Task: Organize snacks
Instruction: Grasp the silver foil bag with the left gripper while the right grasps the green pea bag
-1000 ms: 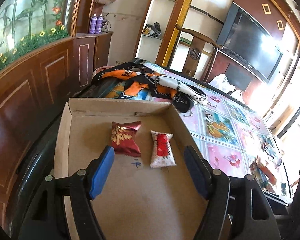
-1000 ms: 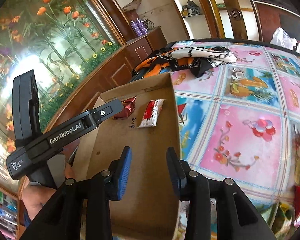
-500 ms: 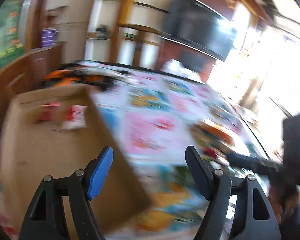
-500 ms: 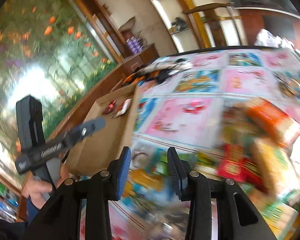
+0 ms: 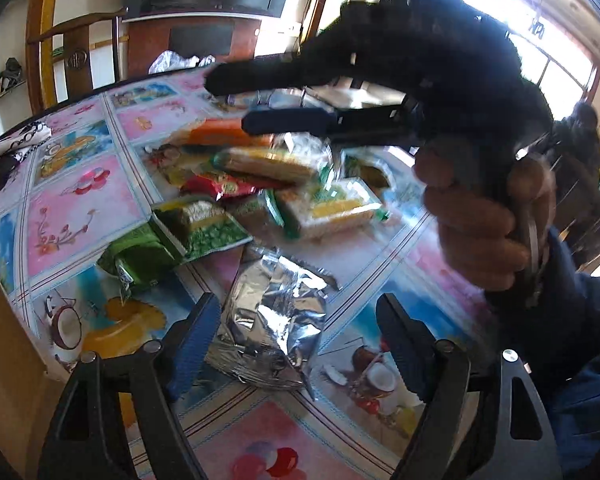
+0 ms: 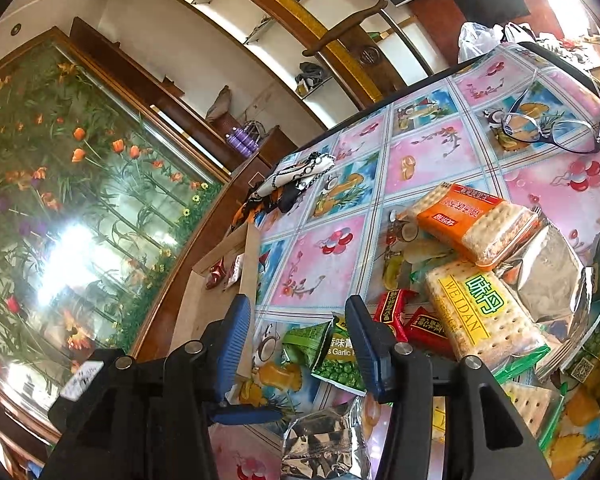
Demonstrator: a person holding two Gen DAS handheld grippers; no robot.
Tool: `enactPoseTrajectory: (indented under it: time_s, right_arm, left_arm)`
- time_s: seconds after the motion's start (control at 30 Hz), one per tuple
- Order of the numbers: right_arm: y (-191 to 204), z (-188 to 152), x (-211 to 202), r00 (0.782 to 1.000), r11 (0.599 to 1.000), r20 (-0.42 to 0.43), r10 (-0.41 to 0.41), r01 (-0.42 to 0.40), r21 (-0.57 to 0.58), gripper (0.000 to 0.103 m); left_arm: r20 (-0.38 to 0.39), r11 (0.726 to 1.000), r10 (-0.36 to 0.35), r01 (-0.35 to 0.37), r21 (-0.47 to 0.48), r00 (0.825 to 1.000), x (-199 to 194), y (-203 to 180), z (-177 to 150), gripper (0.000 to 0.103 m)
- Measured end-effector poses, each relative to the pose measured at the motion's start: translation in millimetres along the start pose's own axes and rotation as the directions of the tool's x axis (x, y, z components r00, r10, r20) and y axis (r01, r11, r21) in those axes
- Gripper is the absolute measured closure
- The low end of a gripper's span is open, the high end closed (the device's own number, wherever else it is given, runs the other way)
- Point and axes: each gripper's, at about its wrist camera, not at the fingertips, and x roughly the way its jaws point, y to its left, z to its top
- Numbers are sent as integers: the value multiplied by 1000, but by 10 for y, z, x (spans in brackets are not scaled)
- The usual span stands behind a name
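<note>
On the flowered tablecloth lies a loose snack heap: two cracker packs (one yellow-green reading "WEIDAN", one orange), one green "Garlic" pea bag, two small red packets and silver foil bags, with glasses beyond. Both grippers have swung away from the box, far left, where two packets still lie. Left gripper gapes above a foil bag; right gripper, jaws apart, holds nothing.
</note>
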Motion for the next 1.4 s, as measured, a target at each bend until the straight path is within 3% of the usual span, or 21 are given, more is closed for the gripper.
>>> enactPoseTrajectory:
  time_s: [0.13,0.27,0.33,0.5,0.6,0.77,0.87,1.03,1.07,1.1,1.13,1.17,1.3,1.4]
  right_arm:
    - [-1,-15,27,1000,1000,-6,-15,15,-10,50]
    - [-28,-13,27,1000,1000,-3,-19,19,-7,50]
    - [-41,-8,22,1000,1000,-1,-23,23,-5,50]
    - [-79,-8,49,999,999,-7,-39,39,0,50]
    - [-88,-18,93,999,999,-22,-37,37,1,49]
    - [-53,-74,222,997,999,-68,-28,26,-26,50]
    - [-48,-116,314,995,998,-89,-52,49,-36,50]
    - [-94,-184,504,981,991,-144,-130,124,-52,53]
    - [-93,-197,526,978,988,-148,-150,142,-63,53]
    - [-82,-207,539,974,984,-148,-171,161,-80,53]
    - [-64,-216,546,969,977,-141,-201,187,-104,53]
    - [-42,-223,550,962,966,-131,-239,222,-133,54]
    - [-17,-254,589,956,958,-144,-255,230,-169,54]
    - [12,-289,661,943,939,-147,-299,264,-219,54]
  left_arm:
    - [-67,998,65,-63,23,996,225,-35,14,24]
    - [-86,993,113,-108,55,990,338,-117,-1,25]
    - [-74,987,151,-146,67,986,359,-131,0,39]
    - [-56,986,163,-164,-14,985,276,45,-11,44]
    - [-41,989,121,-124,-75,992,188,160,-2,44]
    - [62,983,101,-90,-161,993,-108,387,43,46]
    - [107,967,117,-89,-238,987,-254,586,46,69]
    - [94,956,127,-97,-277,987,-287,660,27,71]
    - [91,958,127,-99,-270,988,-286,642,28,68]
    - [84,964,117,-92,-251,990,-276,607,31,54]
    - [66,972,97,-80,-223,993,-249,554,33,32]
    - [59,976,92,-78,-203,994,-238,504,25,25]
    - [9,992,49,-47,-113,999,-194,335,-17,21]
    - [-31,990,93,-96,-104,995,-131,328,-46,21]
